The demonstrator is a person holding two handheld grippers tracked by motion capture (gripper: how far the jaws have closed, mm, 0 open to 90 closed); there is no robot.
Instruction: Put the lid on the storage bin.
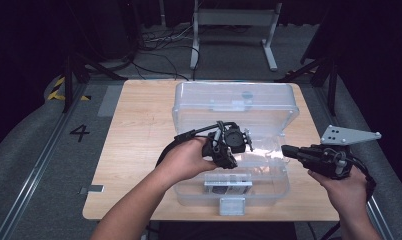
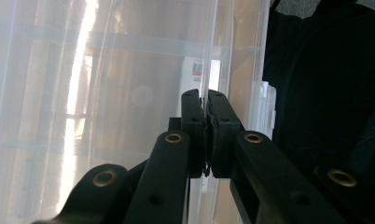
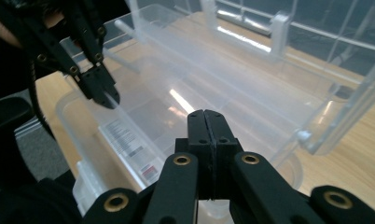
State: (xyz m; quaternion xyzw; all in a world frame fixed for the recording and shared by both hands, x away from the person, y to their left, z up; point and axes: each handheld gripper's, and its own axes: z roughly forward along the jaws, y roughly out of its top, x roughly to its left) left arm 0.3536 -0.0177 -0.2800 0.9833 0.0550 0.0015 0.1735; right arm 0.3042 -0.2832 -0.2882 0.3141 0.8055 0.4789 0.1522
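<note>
Box: clear plastic storage box [image 1: 279, 187] on the wooden table [image 1: 139, 130], lid [image 1: 234, 102] swung up and standing open at the far side; the box lies under the left gripper and just left of the right gripper's tips.
Surroundings: a white latch [image 1: 232, 205] on the near wall and a printed label [image 1: 228, 186] on the near side, both below the left gripper; a grey metal frame [image 1: 234, 22] on the floor well beyond the table.
In the way: the raised lid stands behind both grippers; the box's right wall lies between the right gripper and the interior.
High view: both hands, the whole box, the grey 3-cornered plate [image 1: 350, 135] on the right gripper.
Left gripper view: a thin clear wall edge [image 2: 206, 79] running right into its jaws.
Right gripper view: the box's bare floor [image 3: 185, 105] and the label.
Left gripper [image 1: 229, 161]: jaws pinched on the clear wall edge, inside the box.
Right gripper [image 1: 285, 150]: jaws pressed together, nothing between them, tips at the box's right rim.
</note>
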